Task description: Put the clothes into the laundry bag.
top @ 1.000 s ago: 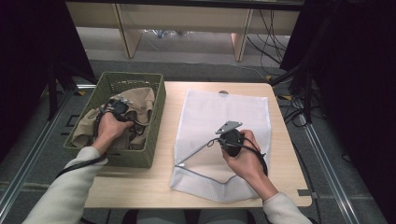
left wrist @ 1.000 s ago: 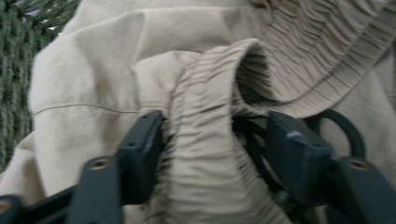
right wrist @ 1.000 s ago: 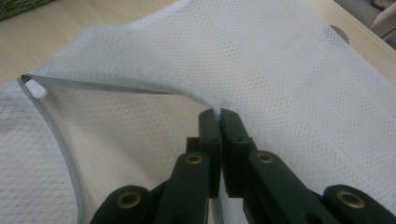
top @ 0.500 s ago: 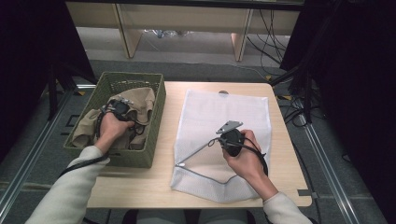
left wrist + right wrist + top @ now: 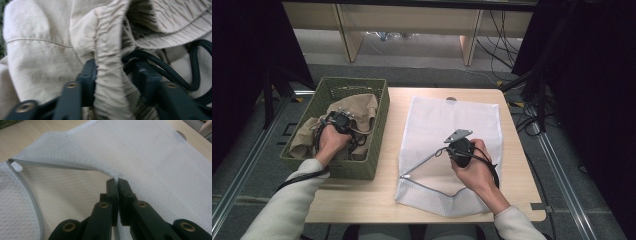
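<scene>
A beige garment (image 5: 362, 106) lies bunched in the green basket (image 5: 381, 127) at the table's left. My left gripper (image 5: 343, 120) points down into it. In the left gripper view its jaws (image 5: 116, 68) have just been closing around a gathered, ribbed fold of the garment (image 5: 110, 75); the fold sits between them, and a gap still shows at the right jaw. A white mesh bag (image 5: 452, 115) lies flat at the table's middle. My right gripper (image 5: 446, 150) is shut on the bag's upper zipper edge (image 5: 117, 181) and holds it lifted, so the mouth gapes.
A black drawstring cord (image 5: 195, 75) loops beside the fold. The bag's white zipper pull (image 5: 17, 166) sits at the end of the opening. Bare wooden table (image 5: 362, 200) shows in front of the basket. Cables run on the floor at right.
The left hand has shifted slightly over the garment in the basket. The right hand and the lifted bag edge have stayed put.
</scene>
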`<move>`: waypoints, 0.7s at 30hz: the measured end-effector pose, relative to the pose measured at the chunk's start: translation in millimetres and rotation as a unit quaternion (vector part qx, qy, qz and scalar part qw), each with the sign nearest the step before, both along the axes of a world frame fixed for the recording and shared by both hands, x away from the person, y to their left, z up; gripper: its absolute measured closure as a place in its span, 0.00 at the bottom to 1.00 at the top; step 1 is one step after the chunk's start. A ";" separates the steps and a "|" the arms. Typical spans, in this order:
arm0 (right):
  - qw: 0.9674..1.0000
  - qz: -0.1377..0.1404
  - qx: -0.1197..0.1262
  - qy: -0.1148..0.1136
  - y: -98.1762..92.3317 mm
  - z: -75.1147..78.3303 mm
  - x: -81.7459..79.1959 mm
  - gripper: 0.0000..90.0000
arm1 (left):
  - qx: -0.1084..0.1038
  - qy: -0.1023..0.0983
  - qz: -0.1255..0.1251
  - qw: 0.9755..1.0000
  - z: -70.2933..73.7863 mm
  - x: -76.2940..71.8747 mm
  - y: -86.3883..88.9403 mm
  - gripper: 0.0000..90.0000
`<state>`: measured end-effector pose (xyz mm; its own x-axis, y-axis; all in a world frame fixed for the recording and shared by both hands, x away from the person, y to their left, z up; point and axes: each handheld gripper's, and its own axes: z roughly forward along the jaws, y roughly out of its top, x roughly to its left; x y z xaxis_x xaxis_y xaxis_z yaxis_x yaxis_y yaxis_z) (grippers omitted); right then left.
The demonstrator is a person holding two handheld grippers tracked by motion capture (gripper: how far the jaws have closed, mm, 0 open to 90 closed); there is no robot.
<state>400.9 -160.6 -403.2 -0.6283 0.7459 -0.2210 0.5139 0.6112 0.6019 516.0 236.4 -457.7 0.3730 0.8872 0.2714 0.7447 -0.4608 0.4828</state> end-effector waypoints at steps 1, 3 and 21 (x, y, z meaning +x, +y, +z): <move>1.000 0.000 0.000 0.000 0.0 -0.4 0.1 1.00 | -0.009 -0.004 0.005 1.000 0.6 -0.5 0.6 0.71; 1.000 0.005 -0.002 -0.002 -0.5 -1.0 0.9 1.00 | -0.021 -0.010 0.007 1.000 2.9 -2.3 3.1 0.75; 1.000 -0.002 0.004 0.000 -1.3 -0.9 0.6 1.00 | -0.138 -0.214 0.025 0.967 46.5 -29.2 18.9 0.85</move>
